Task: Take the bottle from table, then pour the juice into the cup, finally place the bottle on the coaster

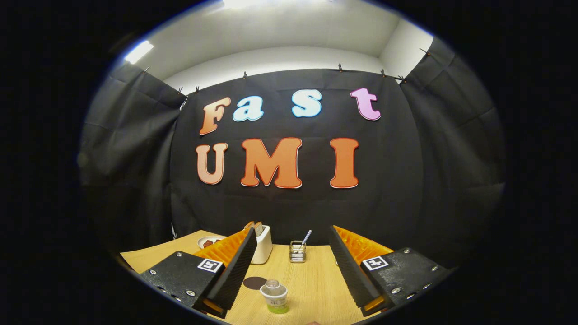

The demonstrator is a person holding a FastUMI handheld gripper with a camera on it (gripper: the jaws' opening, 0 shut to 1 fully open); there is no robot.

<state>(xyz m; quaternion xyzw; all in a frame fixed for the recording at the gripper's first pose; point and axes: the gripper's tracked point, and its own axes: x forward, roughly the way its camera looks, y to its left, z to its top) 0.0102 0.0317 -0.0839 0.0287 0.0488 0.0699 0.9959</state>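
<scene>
A small bottle (274, 296) stands upright on the wooden table (316, 280). It has a clear cap, a white label and green juice at the bottom. It sits low between my two fingers, closer to the left one. Just behind it to the left lies a dark round coaster (254, 283), partly hidden by the left finger (235, 271). My gripper (292, 232) is open wide, held above the table, and nothing is between its fingers' pads.
A white holder with slices in it (263, 243) stands beyond the left finger. A small wire basket with a straw (297, 251) sits at the table's far edge. A plate with something red (210, 242) lies at the far left.
</scene>
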